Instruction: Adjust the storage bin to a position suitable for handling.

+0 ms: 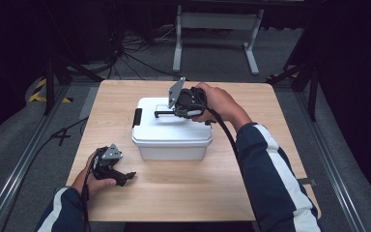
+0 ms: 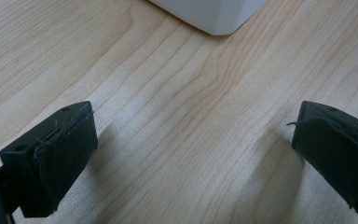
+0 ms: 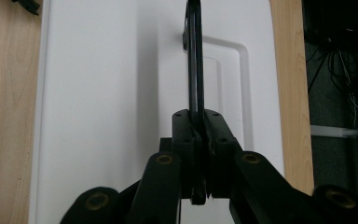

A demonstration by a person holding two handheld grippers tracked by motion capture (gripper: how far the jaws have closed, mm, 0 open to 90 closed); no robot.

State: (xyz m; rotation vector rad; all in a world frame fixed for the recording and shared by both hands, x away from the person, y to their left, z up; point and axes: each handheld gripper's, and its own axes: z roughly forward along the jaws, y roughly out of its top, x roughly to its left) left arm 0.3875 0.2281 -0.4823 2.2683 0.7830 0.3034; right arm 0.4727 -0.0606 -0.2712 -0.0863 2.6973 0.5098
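A white lidded box (image 1: 171, 137) stands in the middle of the wooden table (image 1: 198, 193). Its thin black carry handle (image 1: 160, 114) is raised upright above the lid. My right gripper (image 1: 175, 113) comes in from the right over the lid and is shut on that handle. In the right gripper view the handle (image 3: 195, 56) runs edge-on up from the closed right gripper (image 3: 198, 135) across the white lid (image 3: 98, 93). My left gripper (image 1: 128, 176) lies low on the table at the front left, open and holding nothing. Its fingers (image 2: 60, 154) are spread wide over bare wood, with a corner of the box (image 2: 214, 16) ahead.
A black latch (image 1: 137, 117) sits on the box's left end. Beyond the table's far edge are a grey floor, loose cables (image 1: 125, 53) and a white desk frame (image 1: 217, 34). Bare wood lies in front of the box and on both sides.
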